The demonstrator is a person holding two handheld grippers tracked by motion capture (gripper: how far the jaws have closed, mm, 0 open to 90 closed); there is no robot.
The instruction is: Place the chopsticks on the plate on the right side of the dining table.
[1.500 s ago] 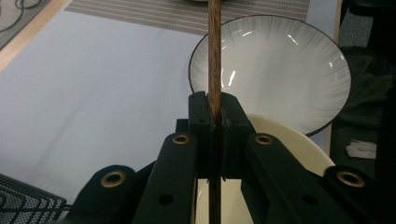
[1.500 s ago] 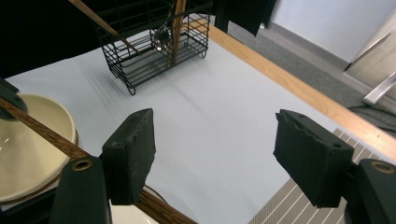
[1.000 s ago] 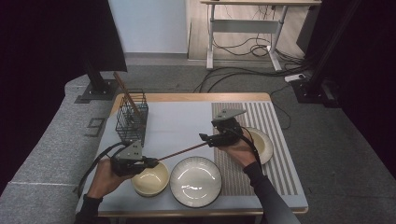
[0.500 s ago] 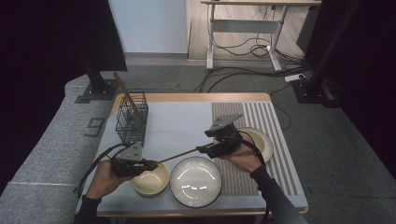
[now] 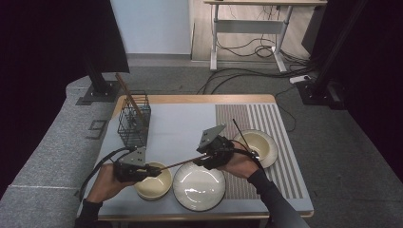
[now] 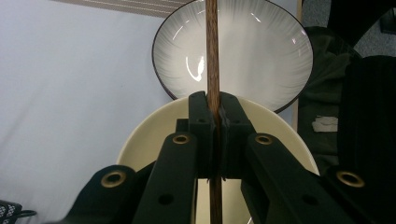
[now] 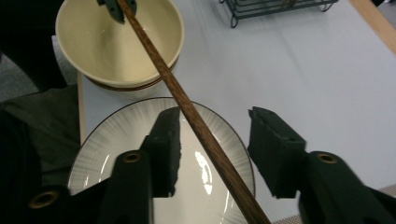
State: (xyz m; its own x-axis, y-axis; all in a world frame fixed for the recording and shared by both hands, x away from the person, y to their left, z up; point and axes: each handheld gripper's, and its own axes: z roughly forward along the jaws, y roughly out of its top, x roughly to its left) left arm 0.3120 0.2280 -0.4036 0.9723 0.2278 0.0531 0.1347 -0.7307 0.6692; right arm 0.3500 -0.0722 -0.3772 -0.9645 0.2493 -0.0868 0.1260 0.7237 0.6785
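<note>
A long brown wooden chopstick (image 5: 178,164) hangs level over the table front. My left gripper (image 5: 151,170) is shut on its near end above a cream bowl (image 5: 153,184); in the left gripper view the jaws (image 6: 212,107) pinch the chopstick (image 6: 212,56). My right gripper (image 5: 199,160) is open at the other end, over a white ribbed plate (image 5: 198,187). In the right gripper view the chopstick (image 7: 187,107) runs between the spread jaws of that gripper (image 7: 217,123), close to the left finger (image 7: 168,135).
A black wire basket (image 5: 133,118) holding a wooden stick (image 5: 127,95) stands at the back left. A second cream bowl (image 5: 259,145) with a dark stick (image 5: 241,135) leaning on it sits on the striped mat at the right.
My right gripper has shifted left and toward the table front, along the chopstick. The left gripper and its hold have stayed in place.
</note>
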